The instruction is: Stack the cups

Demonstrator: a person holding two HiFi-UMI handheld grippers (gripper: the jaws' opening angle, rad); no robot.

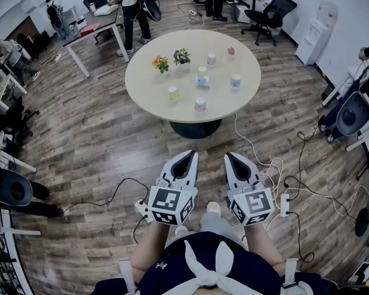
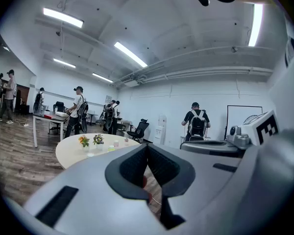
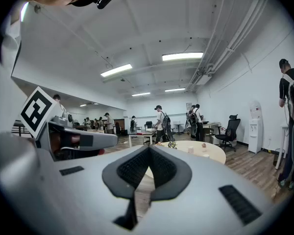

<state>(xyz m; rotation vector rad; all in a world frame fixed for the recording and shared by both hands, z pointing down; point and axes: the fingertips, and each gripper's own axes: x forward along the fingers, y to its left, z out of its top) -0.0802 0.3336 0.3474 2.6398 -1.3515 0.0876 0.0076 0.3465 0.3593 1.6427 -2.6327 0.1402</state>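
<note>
Down by the person's lap, the left gripper (image 1: 189, 155) and the right gripper (image 1: 231, 157) are hovering side by side over the wood floor (image 1: 98, 140), each with its jaws pressing together on nothing. White cables (image 1: 258, 155) are trailing across the floor just beyond them. Farther off, well clear of both grippers, the round bench (image 1: 149, 82) is carrying the cups (image 1: 200, 105), which are standing apart from one another between its near edge and its far-right side. Two small flower pots (image 1: 162, 64) are sitting toward its far-left edge. Behind it, people (image 1: 130, 5) are standing by a desk.

Left claw (image 1: 186, 157) and right claw (image 1: 231, 158) closed, empty, level
</note>
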